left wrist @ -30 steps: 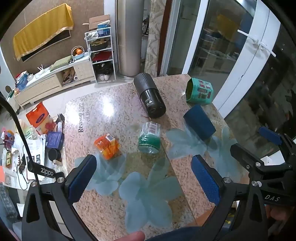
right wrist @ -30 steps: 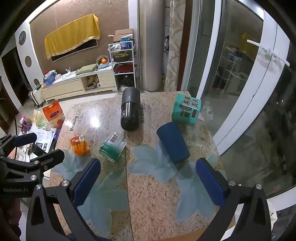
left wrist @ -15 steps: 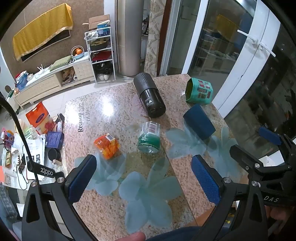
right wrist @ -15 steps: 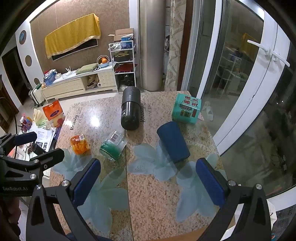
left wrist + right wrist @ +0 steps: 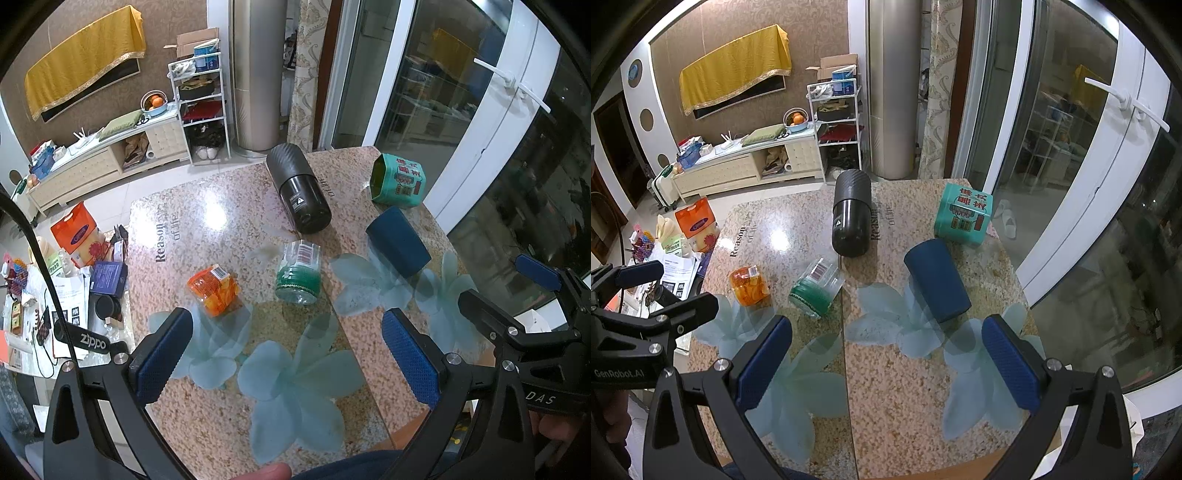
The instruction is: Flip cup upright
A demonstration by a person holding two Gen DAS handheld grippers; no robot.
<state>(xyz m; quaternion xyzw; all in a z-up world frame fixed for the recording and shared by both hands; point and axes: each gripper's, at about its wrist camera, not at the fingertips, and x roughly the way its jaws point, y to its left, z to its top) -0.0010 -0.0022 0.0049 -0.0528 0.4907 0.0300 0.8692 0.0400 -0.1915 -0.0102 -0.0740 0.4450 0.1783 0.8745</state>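
Observation:
A dark blue cup (image 5: pixel 936 278) lies on its side on the granite table (image 5: pixel 905 387), right of the middle; it also shows in the left wrist view (image 5: pixel 397 245). My right gripper (image 5: pixel 886 365) is open and empty, held above the near table edge, with the cup just beyond its right finger. My left gripper (image 5: pixel 286 356) is open and empty, above the near table edge, left of the cup.
A black cylinder (image 5: pixel 850 218) lies at the back centre. A clear jar with green contents (image 5: pixel 814 288) and an orange packet (image 5: pixel 749 285) lie left of the cup. A teal tin (image 5: pixel 963 214) stands behind it. Glass doors are on the right.
Both grippers have hardly moved; the view has shifted very slightly. Nothing on the table has moved.

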